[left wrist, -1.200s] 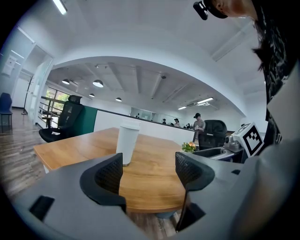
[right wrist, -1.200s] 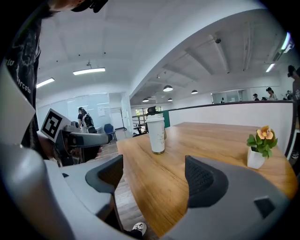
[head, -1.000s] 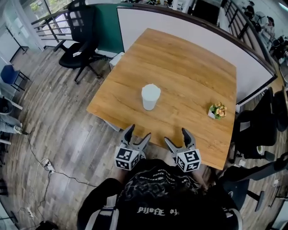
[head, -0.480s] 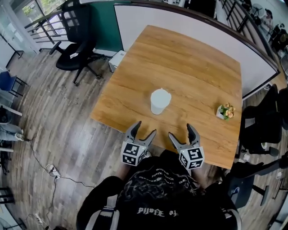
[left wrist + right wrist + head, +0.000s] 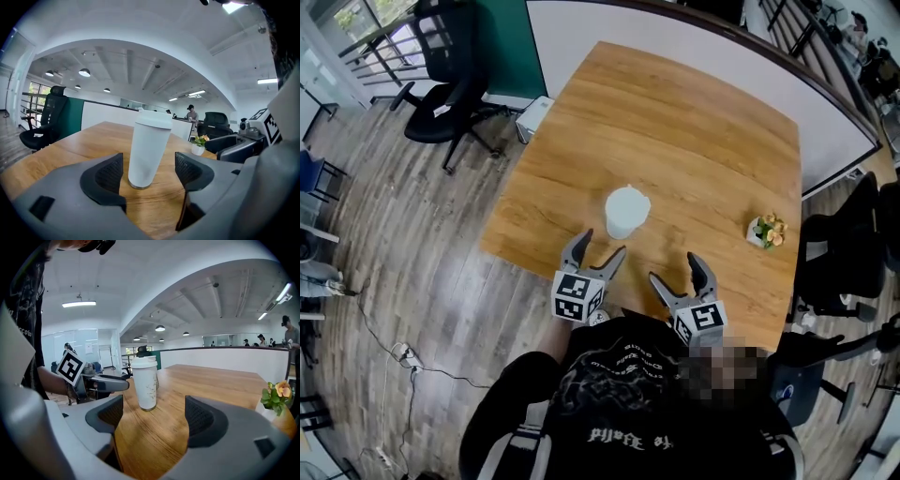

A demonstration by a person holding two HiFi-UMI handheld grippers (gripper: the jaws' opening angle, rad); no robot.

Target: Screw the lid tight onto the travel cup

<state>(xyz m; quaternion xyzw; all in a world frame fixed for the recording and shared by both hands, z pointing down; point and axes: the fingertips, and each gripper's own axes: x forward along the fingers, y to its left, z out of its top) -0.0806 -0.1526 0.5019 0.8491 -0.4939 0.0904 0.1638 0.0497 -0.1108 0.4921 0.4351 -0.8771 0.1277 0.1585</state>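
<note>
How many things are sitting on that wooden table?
2. A white cup with its lid on stands toward the near side of the table, and a small flower pot sits by the right edge. The near edge is partly hidden.

white travel cup point(image 5: 149, 147) beyond wide-apart jaws

A wooden table point(image 5: 694, 141) stands on a plank floor point(image 5: 422, 244). Near its right edge sits a small white pot of yellow flowers point(image 5: 766, 231). A white partition point(image 5: 572, 37) runs along the table's far sides, with a green panel point(image 5: 506, 47) to its left. A black office chair point(image 5: 450, 89) stands at upper left, and another dark chair point(image 5: 844, 253) at right. A cable with a power strip point(image 5: 398, 352) lies on the floor.
</note>
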